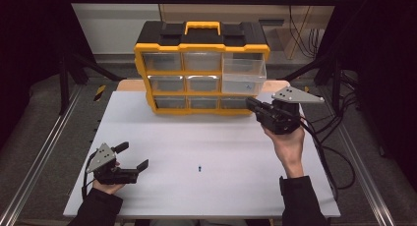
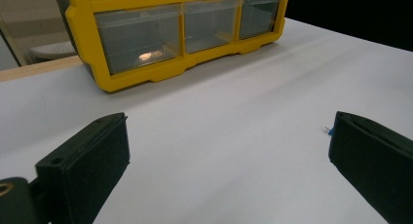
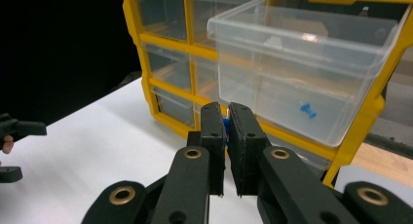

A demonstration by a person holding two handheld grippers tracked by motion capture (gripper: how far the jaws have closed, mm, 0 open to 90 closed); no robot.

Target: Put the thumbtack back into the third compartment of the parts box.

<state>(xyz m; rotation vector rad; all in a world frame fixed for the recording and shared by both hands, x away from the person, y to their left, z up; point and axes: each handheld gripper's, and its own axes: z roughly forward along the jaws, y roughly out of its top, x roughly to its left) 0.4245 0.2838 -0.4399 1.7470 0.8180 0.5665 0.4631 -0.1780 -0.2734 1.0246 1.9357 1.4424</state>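
Sorting blue pins into the organizer looks to be the work in hand, and it reads as partly done. Nearest the person, the left gripper (image 1: 132,156) rests low over the near left part of the table (image 1: 162,137), its jaws spread wide with nothing between them; in the left gripper view a loose pin (image 2: 328,131) lies on the white top just beside the far jaw, and the high view shows that same pin (image 1: 199,168) alone toward the middle of the near edge, well apart from the organizer. Farther out, at the far right, the right gripper (image 1: 252,104) is held up toward the organizer (image 1: 201,54); its jaws are nearly closed and pinch a small blue thing, most likely another pin (image 3: 226,126), though little of it shows between the pads. Beyond it the drawer (image 3: 311,73) at the right side of the organizer's upper rows stands pulled out, and one blue pin (image 3: 307,110) already lies on its clear floor. So, by my reading, one pin is stowed, one is carried and not yet dropped in, and one waits on the table for pickup. After that the drawer would need pushing shut, if that belongs to the job. Whether other drawers hold anything I cannot tell; their fronts are too cloudy.
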